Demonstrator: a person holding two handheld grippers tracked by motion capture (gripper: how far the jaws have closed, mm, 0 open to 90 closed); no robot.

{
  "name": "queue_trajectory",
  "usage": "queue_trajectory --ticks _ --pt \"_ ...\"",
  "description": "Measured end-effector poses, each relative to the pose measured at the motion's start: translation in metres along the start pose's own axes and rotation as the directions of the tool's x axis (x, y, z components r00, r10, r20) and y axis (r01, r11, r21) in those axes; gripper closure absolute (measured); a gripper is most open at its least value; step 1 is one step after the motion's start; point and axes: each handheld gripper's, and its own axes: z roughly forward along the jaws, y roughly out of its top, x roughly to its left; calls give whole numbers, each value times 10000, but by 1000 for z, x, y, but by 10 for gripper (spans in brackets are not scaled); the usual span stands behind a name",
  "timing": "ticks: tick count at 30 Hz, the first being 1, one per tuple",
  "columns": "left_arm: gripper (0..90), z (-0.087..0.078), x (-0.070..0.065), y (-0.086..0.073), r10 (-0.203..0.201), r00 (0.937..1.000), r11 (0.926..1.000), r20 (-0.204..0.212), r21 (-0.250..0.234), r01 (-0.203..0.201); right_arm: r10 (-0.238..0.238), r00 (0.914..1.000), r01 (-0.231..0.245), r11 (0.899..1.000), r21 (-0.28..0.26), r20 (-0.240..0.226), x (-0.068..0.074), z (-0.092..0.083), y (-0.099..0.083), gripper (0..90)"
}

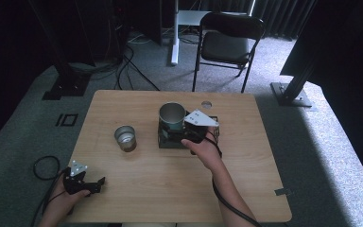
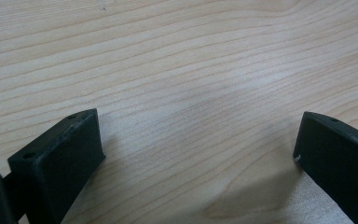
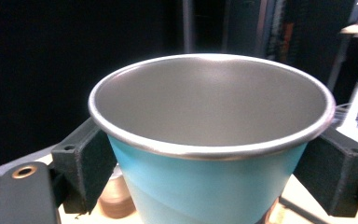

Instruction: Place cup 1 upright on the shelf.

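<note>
Both grippers are black: left gripper (image 1: pixel 99 184) at 7 o'clock of the table, right gripper (image 1: pixel 172 127) near centre, each topped by a grey three-cornered plate and trailing a black cable. Jaws are blocky black pads with small screw holes; a brass-ringed hole shows on the right gripper's body. Forearms bare, no sleeves.

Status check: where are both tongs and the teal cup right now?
Right tongs shut on teal cup, above dark stand. Left tongs open over bare table. Small metal cup stands apart, left of stand.
</note>
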Motion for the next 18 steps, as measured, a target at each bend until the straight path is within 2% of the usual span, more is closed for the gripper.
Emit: queue_trajectory --ticks 4,7,11,18 --pt "17 0 0 0 10 10000 10000 4 17 -10 43 9963 -36 10000 -87 863 -12 -3 0 136" --pt "17 0 0 0 12 10000 10000 6 9 -12 -93 9870 85 9999 53 1603 -22 -5 -3 136" --pt "17 0 0 0 2 10000 10000 -1 7 -2 10 9690 -49 9999 152 2470 -33 -6 -10 136" --pt "17 0 0 0 2 10000 10000 2 6 -2 171 9298 -289 9992 267 3677 -46 -6 -22 136"
